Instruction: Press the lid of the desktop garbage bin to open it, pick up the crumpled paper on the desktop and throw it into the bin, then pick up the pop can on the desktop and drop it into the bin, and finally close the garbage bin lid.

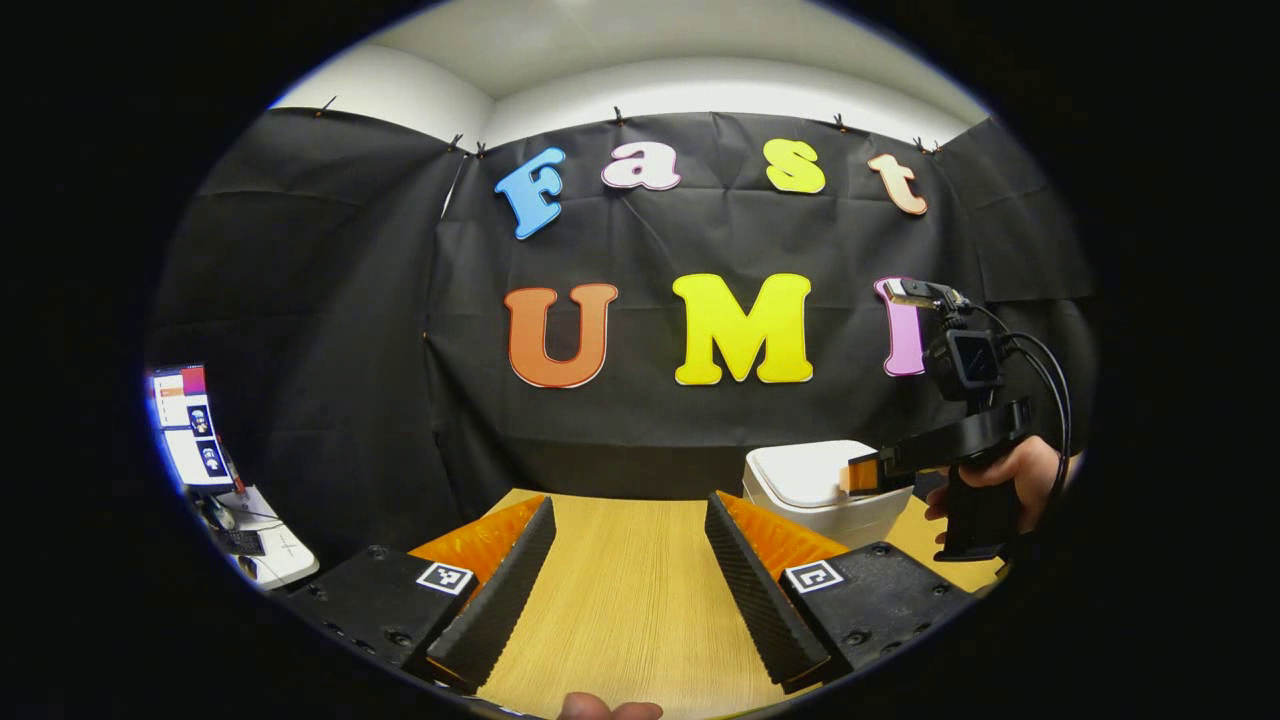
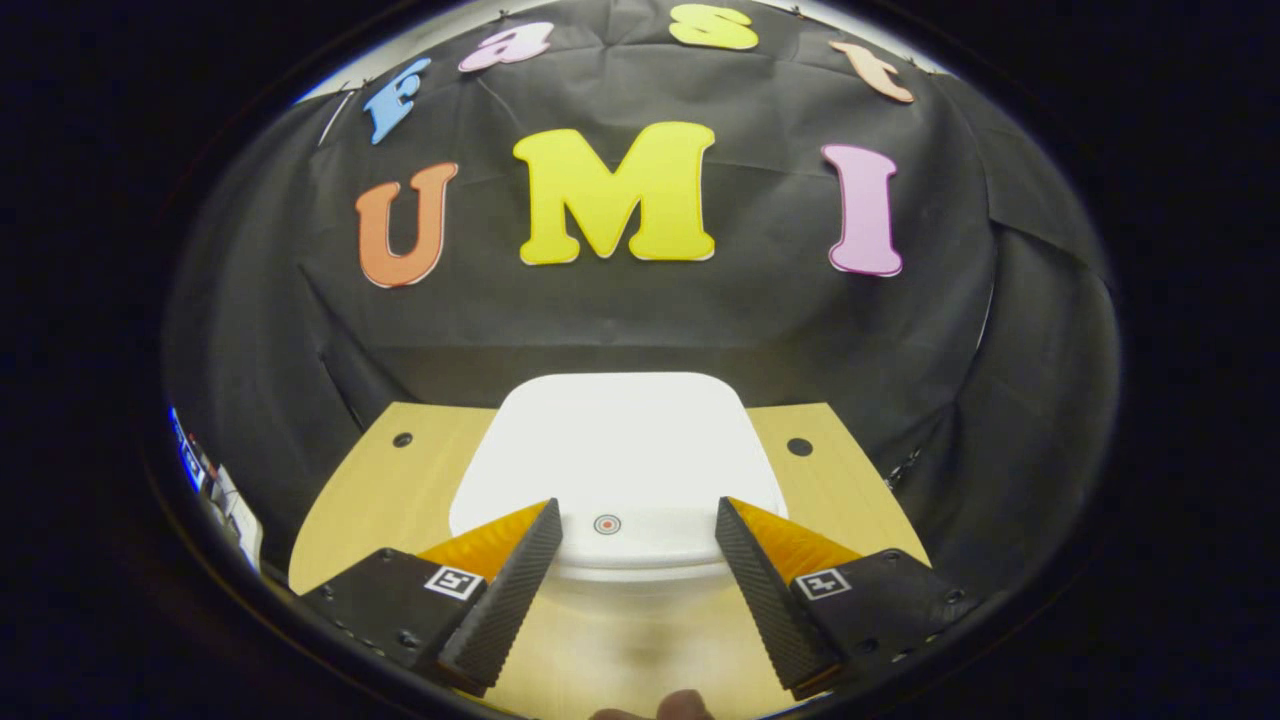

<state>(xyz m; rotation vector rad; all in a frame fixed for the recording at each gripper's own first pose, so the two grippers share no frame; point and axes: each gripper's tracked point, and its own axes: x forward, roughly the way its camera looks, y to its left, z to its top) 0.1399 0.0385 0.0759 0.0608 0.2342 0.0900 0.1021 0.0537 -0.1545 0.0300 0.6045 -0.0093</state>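
The white desktop bin [image 2: 615, 470] stands on the wooden table with its lid down; a small round mark [image 2: 607, 524] sits near the lid's front edge. My right gripper [image 2: 635, 515] hovers open just above the lid's front, fingers on either side of the mark. In the left gripper view the same bin [image 1: 815, 485] is at the right, with the right gripper [image 1: 860, 473] and the hand [image 1: 1015, 470] holding it over it. My left gripper [image 1: 630, 510] is open over bare table, nothing between its fingers.
The wooden table [image 1: 620, 590] runs back to the black cloth wall. Two dark holes [image 2: 799, 446] mark the tabletop beside the bin. A lit screen [image 1: 190, 425] and a white side surface with cables stand off to the far left.
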